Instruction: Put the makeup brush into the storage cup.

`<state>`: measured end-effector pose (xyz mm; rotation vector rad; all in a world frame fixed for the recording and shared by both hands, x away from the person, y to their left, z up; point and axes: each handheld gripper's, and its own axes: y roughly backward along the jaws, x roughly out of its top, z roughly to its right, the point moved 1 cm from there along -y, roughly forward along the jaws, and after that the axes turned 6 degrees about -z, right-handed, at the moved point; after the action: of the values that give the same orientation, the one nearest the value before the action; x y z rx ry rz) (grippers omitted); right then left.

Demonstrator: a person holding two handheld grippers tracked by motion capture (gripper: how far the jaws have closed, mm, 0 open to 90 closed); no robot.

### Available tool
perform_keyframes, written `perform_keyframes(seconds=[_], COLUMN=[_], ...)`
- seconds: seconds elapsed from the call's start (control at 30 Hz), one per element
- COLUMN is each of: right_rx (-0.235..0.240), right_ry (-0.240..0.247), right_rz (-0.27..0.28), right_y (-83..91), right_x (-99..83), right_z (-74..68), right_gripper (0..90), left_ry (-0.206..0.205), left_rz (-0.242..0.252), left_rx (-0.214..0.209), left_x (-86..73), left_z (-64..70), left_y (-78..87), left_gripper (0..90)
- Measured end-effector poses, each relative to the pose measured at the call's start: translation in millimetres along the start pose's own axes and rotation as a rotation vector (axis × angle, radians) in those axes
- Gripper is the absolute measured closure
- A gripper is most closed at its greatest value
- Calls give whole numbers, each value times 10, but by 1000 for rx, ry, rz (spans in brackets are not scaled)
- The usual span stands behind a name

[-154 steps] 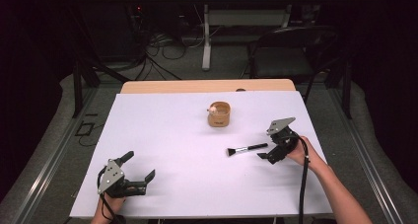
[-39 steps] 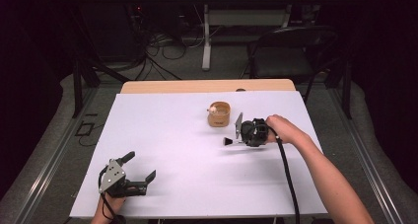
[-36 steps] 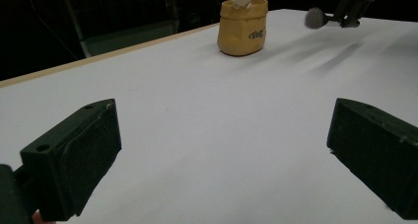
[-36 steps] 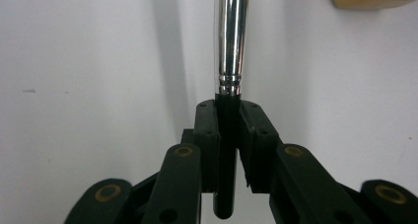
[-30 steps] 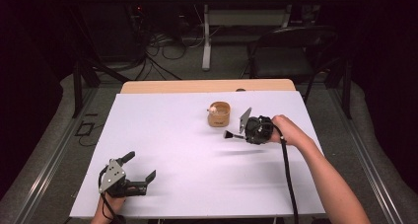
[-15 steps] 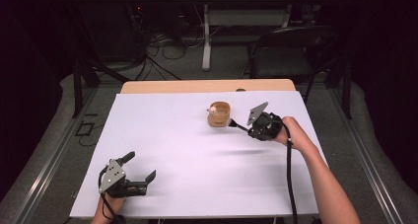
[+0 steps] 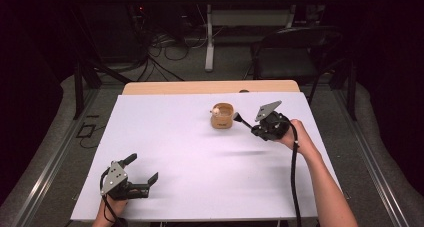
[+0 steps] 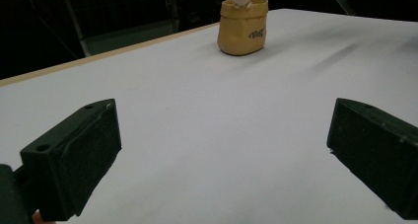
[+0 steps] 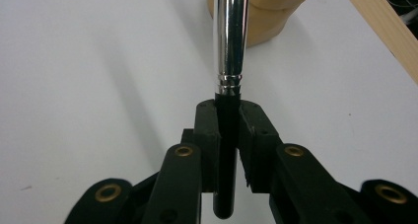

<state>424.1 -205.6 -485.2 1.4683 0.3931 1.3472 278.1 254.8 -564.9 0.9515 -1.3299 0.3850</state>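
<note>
My right gripper is clamped on the black handle of a slim makeup brush with a shiny silver metal ferrule, held above the white table with its bristle end just beside the small tan cup with a pale figure inside. I judge the brush light, stiff and slippery at the ferrule, so the handle is the right hold. My left gripper rests released, well apart at the near edge.

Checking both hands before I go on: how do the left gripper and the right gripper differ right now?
The left gripper is open with nothing between its jaws; the right gripper is shut on a brush. The left gripper sits low at the near left of the table; the right gripper is held by the far right, its brush pointing toward the small tan pot. Both are black and hand-held.
</note>
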Motion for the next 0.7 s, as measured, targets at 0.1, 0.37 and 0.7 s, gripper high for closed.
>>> perform_keyframes(seconds=[0.1,0.37,0.7], right_rx=[5,7,-8], right_ry=[-33,-88,-132], right_rz=[35,71,129], right_y=[7,-33,-74], right_x=[-27,-84,-86], right_z=[6,26,4], right_gripper=[793,793,793], left_ry=[1,-3,-8], left_rz=[0,-1,1], left_rx=[1,-1,-5], left_x=[0,1,6], left_z=[1,1,6], left_y=[1,-1,-1], left_gripper=[0,0,0])
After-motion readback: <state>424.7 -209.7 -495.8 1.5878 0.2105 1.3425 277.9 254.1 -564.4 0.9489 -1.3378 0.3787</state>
